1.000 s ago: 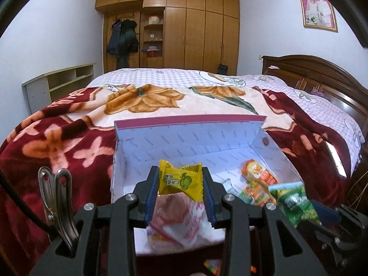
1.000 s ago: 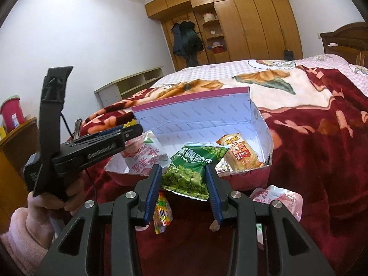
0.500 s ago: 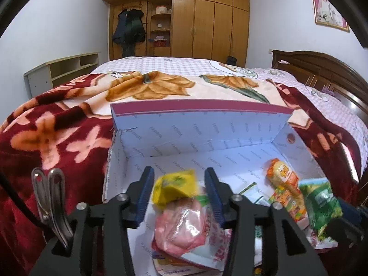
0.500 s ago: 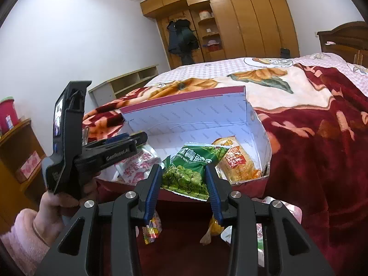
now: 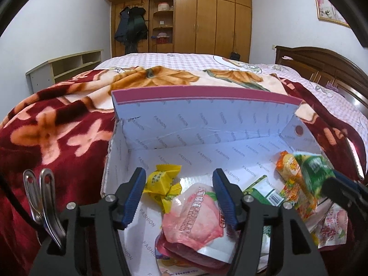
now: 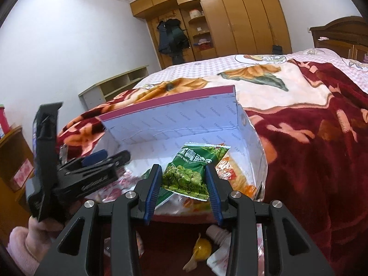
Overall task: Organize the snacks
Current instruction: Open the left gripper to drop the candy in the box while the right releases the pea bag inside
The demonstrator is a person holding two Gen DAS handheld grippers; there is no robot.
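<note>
An open white cardboard box (image 5: pixel 207 124) (image 6: pixel 174 124) with a raised lid stands on the bed. My left gripper (image 5: pixel 179 195) is open and empty above the box's near left part. A yellow snack packet (image 5: pixel 163 181) lies loose on the box floor between its fingers, beside a pink packet (image 5: pixel 195 216). My right gripper (image 6: pixel 182 186) is shut on a green pea packet (image 6: pixel 195 168) and holds it over the box's near right side; it also shows in the left wrist view (image 5: pixel 312 170). An orange packet (image 5: pixel 287 168) lies in the box.
The box stands on a red floral blanket (image 5: pixel 57 126). Loose snacks lie on the blanket in front of the box: a yellow wrapped sweet (image 6: pixel 202 250) and a pink-white packet (image 5: pixel 331 227). A low shelf (image 5: pixel 62 69), a wardrobe (image 5: pixel 197 18) and a headboard (image 5: pixel 326 69) are further off.
My left gripper opened and let the yellow packet drop onto the box floor. My right gripper carried the green pea packet forward from the box's front edge to over its inside.
</note>
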